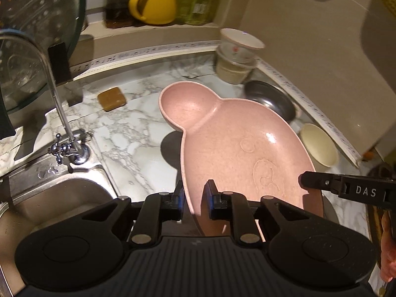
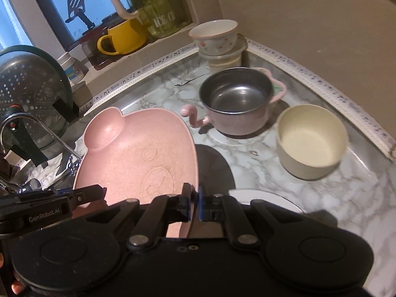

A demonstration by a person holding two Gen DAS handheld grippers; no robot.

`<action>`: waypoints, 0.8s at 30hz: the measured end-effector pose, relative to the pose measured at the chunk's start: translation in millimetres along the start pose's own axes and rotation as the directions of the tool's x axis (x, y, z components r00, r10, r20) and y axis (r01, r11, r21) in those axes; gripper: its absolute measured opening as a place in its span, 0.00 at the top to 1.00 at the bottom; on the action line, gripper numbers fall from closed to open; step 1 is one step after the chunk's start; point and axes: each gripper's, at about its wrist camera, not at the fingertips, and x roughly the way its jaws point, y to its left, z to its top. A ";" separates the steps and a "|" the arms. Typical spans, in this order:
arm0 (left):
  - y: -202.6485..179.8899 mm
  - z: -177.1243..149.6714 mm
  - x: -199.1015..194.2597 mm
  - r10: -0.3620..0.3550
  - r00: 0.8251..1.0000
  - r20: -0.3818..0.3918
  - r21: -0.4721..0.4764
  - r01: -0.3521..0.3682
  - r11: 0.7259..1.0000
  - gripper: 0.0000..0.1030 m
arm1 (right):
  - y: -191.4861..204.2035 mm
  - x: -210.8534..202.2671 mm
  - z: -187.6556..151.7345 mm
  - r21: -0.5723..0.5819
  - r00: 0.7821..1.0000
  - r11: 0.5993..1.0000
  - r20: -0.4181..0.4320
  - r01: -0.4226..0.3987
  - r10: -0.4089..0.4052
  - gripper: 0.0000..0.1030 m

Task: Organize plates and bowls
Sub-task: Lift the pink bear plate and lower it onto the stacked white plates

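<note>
A pink pig-shaped plate [image 1: 235, 136] with a round ear well hangs above the marble counter, held between both grippers. My left gripper [image 1: 195, 194] is shut on the plate's near left rim. My right gripper [image 2: 193, 196] is shut on the right rim of the pink plate [image 2: 138, 153]. A finger [image 1: 319, 185] of the right gripper shows at the plate's right side in the left wrist view. The plate throws a dark shadow on the counter. A cream bowl [image 2: 311, 138] and a steel pot [image 2: 235, 99] with pink handles stand beyond it.
A floral bowl [image 2: 215, 37] sits on stacked containers in the back corner. A white plate [image 2: 262, 198] lies under my right gripper. To the left are the faucet [image 1: 64, 146], the sink [image 1: 61, 198], a sponge [image 1: 111, 98] and a colander [image 2: 29, 86]. A yellow mug [image 2: 123, 37] and a pitcher stand on the sill.
</note>
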 end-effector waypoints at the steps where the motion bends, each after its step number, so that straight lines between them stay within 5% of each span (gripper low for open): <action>1: -4.0 -1.6 -3.0 -0.007 1.000 -0.002 0.010 0.008 1.000 0.84 | -1.5 -4.8 -1.8 0.000 1.000 1.000 0.004 0.004 -0.004 0.94; 24: -82.8 -46.1 -9.7 -0.121 0.987 -0.105 0.205 0.141 0.968 0.84 | -63.0 -69.3 -58.8 0.102 0.995 0.990 0.004 0.095 -0.096 0.94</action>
